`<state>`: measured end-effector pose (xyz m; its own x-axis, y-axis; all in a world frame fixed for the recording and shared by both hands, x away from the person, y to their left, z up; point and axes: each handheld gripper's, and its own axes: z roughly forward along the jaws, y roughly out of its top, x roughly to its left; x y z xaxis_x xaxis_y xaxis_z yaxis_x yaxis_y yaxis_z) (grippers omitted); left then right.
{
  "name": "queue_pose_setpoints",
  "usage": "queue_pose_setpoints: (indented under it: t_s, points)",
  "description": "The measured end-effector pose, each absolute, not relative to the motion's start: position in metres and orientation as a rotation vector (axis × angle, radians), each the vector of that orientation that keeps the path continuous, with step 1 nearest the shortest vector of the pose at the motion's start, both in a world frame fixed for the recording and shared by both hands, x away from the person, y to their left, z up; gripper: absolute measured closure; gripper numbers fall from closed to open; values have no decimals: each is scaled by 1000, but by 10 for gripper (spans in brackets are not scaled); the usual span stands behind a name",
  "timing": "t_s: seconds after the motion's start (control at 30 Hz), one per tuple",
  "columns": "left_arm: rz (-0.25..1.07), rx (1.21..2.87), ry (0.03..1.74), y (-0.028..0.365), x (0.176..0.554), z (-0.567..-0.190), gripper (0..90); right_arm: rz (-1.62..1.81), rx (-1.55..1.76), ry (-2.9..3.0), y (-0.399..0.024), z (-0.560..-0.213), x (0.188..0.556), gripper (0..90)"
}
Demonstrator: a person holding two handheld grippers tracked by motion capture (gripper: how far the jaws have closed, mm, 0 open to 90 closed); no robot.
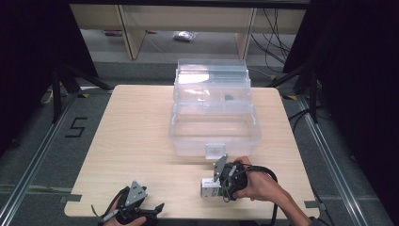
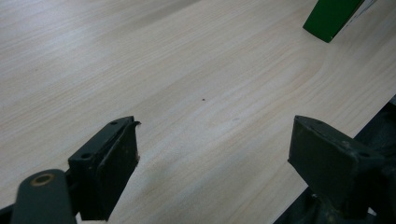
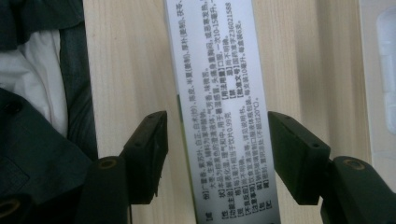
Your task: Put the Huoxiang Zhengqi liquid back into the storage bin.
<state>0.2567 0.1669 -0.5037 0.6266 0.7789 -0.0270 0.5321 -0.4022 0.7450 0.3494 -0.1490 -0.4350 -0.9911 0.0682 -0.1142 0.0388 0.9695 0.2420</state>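
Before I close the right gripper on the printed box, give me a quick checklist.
1. Printed box between the jaws of the right gripper: ok.
2. Pads pressing on the box: not ok, gaps on both sides.
3. Box lying flat on the table: ok.
4. Clear bin open to receive: ok.
5. Left gripper open, holding nothing: ok.
6. Box centred between the pads: ok, roughly.

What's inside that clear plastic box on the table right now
The clear plastic box stands open; its lower bin looks empty. A small dark object sits in an upper tray. Glare hides part of that tray.
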Motion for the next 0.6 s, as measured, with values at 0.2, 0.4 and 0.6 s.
queue_pose_setpoints:
  t_s: [0.2, 0.4, 0.6]
  points:
    - [417, 2097, 1025, 166, 256, -504, 151, 323, 88, 3010, -148, -437, 349, 463]
    - [414, 2097, 1025, 166, 256, -504, 151, 287, 119, 3035, -145, -439, 347, 505]
    - [415, 2097, 1020, 166, 256, -504, 151, 233, 68, 3045, -142, -438, 347, 564]
